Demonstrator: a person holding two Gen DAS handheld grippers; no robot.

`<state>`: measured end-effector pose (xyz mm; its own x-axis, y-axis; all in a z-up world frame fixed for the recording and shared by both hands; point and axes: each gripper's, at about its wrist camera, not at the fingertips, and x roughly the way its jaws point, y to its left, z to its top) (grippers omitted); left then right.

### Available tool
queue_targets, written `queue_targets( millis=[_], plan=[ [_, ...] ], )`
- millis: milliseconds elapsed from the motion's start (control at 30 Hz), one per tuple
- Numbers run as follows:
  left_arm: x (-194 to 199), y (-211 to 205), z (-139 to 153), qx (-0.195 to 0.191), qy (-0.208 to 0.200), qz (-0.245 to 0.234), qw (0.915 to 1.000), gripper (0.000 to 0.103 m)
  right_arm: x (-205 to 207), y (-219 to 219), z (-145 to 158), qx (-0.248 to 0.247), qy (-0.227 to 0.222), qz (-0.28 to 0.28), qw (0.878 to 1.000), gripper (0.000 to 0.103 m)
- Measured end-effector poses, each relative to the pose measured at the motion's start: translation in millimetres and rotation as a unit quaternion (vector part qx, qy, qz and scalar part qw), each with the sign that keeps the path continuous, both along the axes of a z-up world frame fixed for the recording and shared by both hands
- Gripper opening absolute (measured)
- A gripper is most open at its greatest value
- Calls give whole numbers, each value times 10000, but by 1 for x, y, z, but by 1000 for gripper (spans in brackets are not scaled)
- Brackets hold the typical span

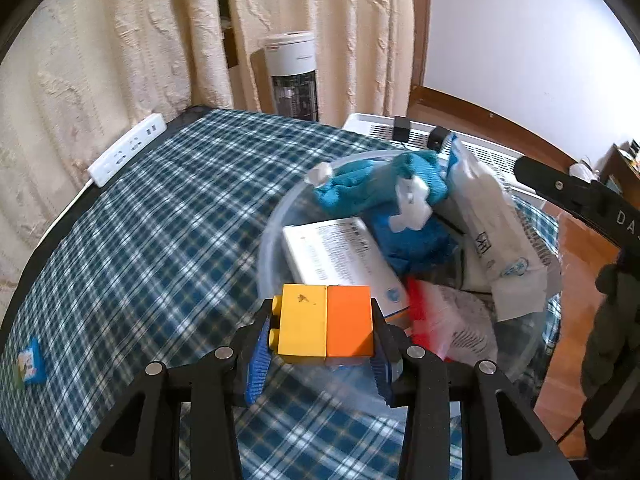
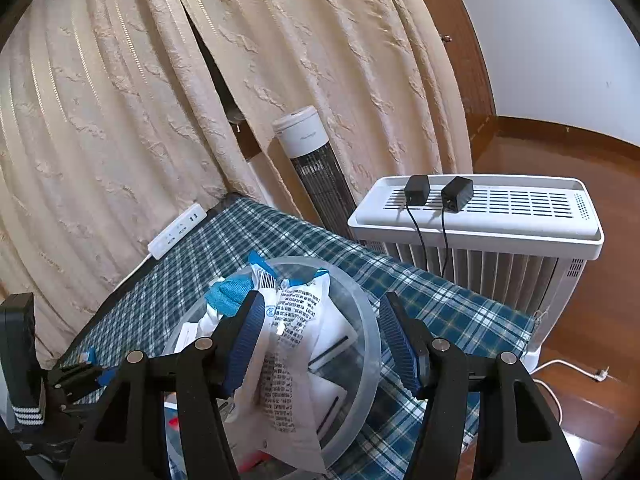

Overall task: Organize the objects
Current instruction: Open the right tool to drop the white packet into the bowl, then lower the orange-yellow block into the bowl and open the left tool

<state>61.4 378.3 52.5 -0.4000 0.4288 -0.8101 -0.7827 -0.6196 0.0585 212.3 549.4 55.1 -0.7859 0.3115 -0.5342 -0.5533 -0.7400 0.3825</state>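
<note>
Blocks over the bin, one packet left

Working left to right: a small blue packet (image 1: 30, 361) lies alone at the near left edge of the plaid-covered bench (image 1: 160, 216), well apart from everything else, and I judge it is what remains to collect. My left tongs (image 1: 325, 330) are clamped tight on a yellow and orange block pair (image 1: 326, 322), the two joined side by side, yellow studs poking out leftward, a small dark scuff on the yellow face. I hold them at the near rim of the clear round bin (image 1: 272, 248). Inside it sit a white printed box (image 1: 336, 252), a blue cloth (image 1: 376, 184), a white printed pouch (image 1: 492, 224) and something red (image 1: 420, 308); the sorting looks mostly done. My right tongs (image 2: 322, 344) stand partly open above the bin, gripping nothing, the pouch just below them.
</note>
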Motion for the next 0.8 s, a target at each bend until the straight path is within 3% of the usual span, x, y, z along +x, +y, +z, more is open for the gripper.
queue_targets(
  millis=[200, 267, 300, 800],
  plan=[
    [3, 10, -3, -4, -69, -145, 9999, 50, 1, 0, 0, 11, 5, -14, 10000, 61],
    [0, 10, -5, 22, -156, -117, 9998, 82, 1, 0, 0, -3, 10, -10, 10000, 61],
    [-1, 8, -5, 82, -192, -70, 9998, 85, 1, 0, 0, -8, 17, -7, 10000, 61],
    [-9, -19, 3, 418, -403, 179, 9982, 90, 2, -3, 10, 74, 120, -10, 9999, 61]
  ],
)
